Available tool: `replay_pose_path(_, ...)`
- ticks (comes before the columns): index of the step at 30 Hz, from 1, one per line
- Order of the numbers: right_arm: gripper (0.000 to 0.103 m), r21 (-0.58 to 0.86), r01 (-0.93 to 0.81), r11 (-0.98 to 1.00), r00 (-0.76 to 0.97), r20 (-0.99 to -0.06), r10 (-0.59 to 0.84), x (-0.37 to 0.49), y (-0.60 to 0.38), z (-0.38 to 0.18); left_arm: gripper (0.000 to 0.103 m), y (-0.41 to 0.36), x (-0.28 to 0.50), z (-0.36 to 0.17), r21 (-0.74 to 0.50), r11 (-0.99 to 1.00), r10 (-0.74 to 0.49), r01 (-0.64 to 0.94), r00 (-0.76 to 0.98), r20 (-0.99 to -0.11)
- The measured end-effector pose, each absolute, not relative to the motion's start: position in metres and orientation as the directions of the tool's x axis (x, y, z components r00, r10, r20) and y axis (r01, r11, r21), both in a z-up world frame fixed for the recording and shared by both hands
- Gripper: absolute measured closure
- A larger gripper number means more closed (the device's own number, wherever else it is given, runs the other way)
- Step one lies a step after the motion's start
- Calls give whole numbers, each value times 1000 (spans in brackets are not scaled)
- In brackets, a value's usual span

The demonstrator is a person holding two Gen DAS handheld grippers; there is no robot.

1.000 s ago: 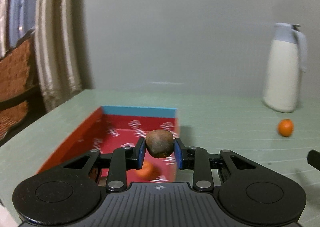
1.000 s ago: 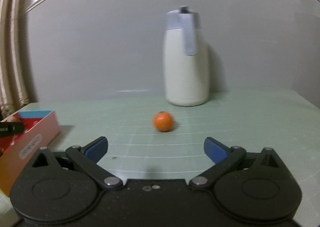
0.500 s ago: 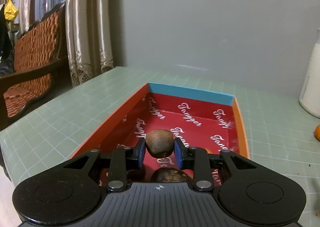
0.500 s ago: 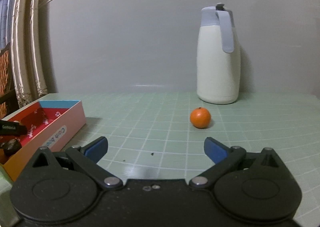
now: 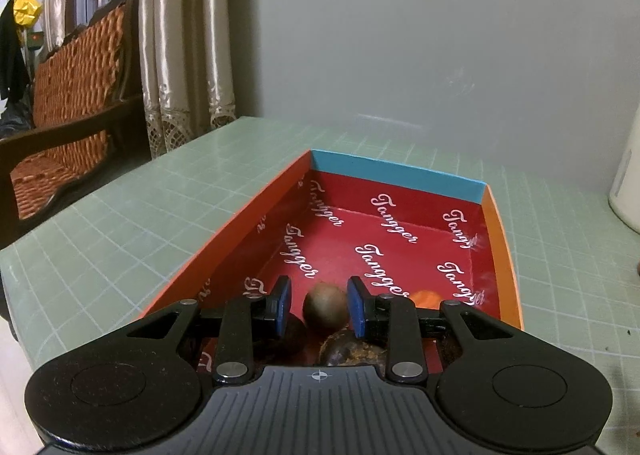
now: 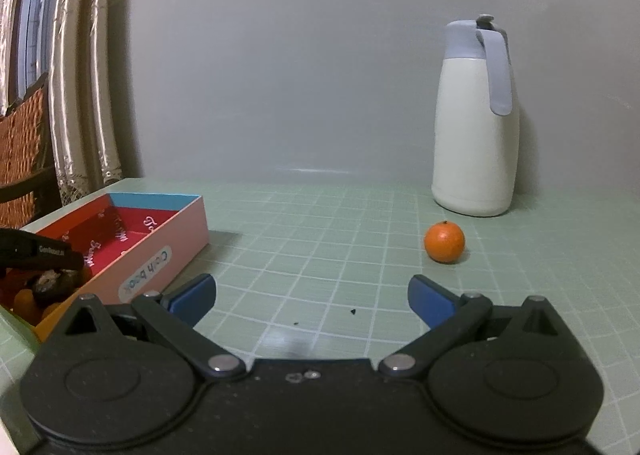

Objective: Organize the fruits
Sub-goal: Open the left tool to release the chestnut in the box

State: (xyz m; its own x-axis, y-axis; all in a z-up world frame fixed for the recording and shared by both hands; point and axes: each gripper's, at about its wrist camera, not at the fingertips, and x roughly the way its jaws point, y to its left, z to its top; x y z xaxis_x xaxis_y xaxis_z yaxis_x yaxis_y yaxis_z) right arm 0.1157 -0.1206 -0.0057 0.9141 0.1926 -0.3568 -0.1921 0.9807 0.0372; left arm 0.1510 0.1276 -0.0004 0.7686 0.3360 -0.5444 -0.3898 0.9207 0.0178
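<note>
Brown fruit point(image 5: 325, 307) now loose between left gripper point(image 5: 320, 307) fingers

The left claw's point(image 5: 319, 311) body covers the box's point(image 5: 248, 223) near end and the lower parts of the dark fruits point(image 5: 348, 349) there. An orange fruit point(image 5: 426, 298) shows only as a sliver behind one finger. The jug point(image 5: 628, 191) is cut off by the left view's right edge. In the right view, specks point(image 6: 353, 311) on the surface point(image 6: 320, 239) are too small to identify.
</note>
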Motion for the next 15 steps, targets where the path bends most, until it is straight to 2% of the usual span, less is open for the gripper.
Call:
replay_pose_path(7,0,40,-182,983,913,-364,184,118,-122,-7,72,129,143,3,8,915,345,-403,774,-531)
replay_pose_path(12,0,35,-173,984,913,-370,174,119,-124,-8,70,122,132,18,5,923,339,-385,806,-485)
replay_pose_path(13,0,34,-171,985,912,-372,171,120,-125,-9,55,120,130,20,9,924,340,-382,812,-474)
replay_pose_path(14,0,36,-166,985,912,-375,168,121,-127,-9,31,116,127,23,14,923,347,-384,818,-459)
replay_pose_path(15,0,40,-161,986,911,-377,164,122,-128,-9,22,113,123,25,22,920,360,-391,823,-439)
